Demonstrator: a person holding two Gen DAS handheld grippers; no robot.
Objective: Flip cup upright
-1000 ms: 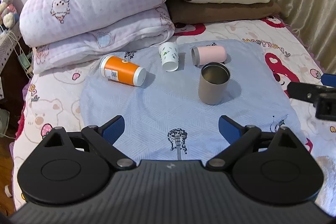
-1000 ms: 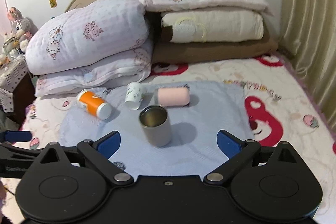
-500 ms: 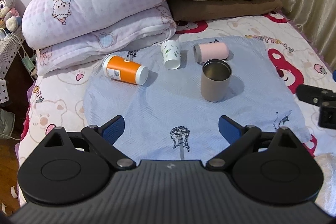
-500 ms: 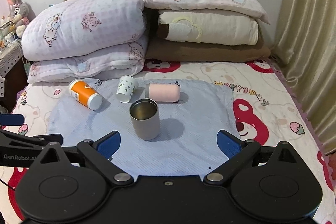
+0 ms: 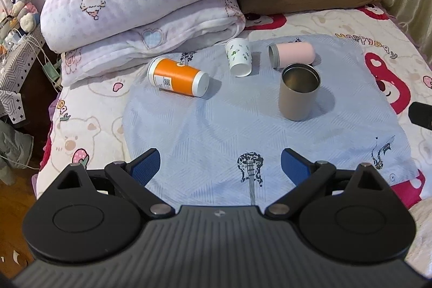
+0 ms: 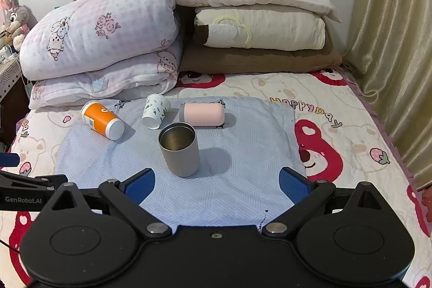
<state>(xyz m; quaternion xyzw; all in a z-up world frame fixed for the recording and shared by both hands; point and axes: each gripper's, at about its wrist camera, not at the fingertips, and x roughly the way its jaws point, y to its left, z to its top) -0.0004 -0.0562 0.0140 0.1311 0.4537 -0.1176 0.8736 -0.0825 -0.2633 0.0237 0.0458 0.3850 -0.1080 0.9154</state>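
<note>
A grey metal cup [image 5: 298, 93] [image 6: 179, 150] stands upright on a light blue cloth [image 5: 216, 126] [image 6: 243, 153] on the bed. Behind it an orange cup [image 5: 178, 77] [image 6: 102, 120], a white leaf-print paper cup [image 5: 239, 57] [image 6: 156, 111] and a pink cup [image 5: 291, 54] [image 6: 202, 114] lie on their sides. My left gripper [image 5: 220, 166] is open and empty, well short of the cups. My right gripper [image 6: 217, 182] is open and empty, just in front of the grey cup.
Folded quilts [image 6: 102, 45] and stacked pillows [image 6: 256, 26] line the back of the bed. A curtain [image 6: 391, 45] hangs at the right. A bedside stand with plush toys [image 5: 16, 2] is at the left. The bed edge drops off at the left.
Both grippers have pulled back and risen a little, so the cups look smaller and farther away. The cups have not moved. Both grippers stay open.
</note>
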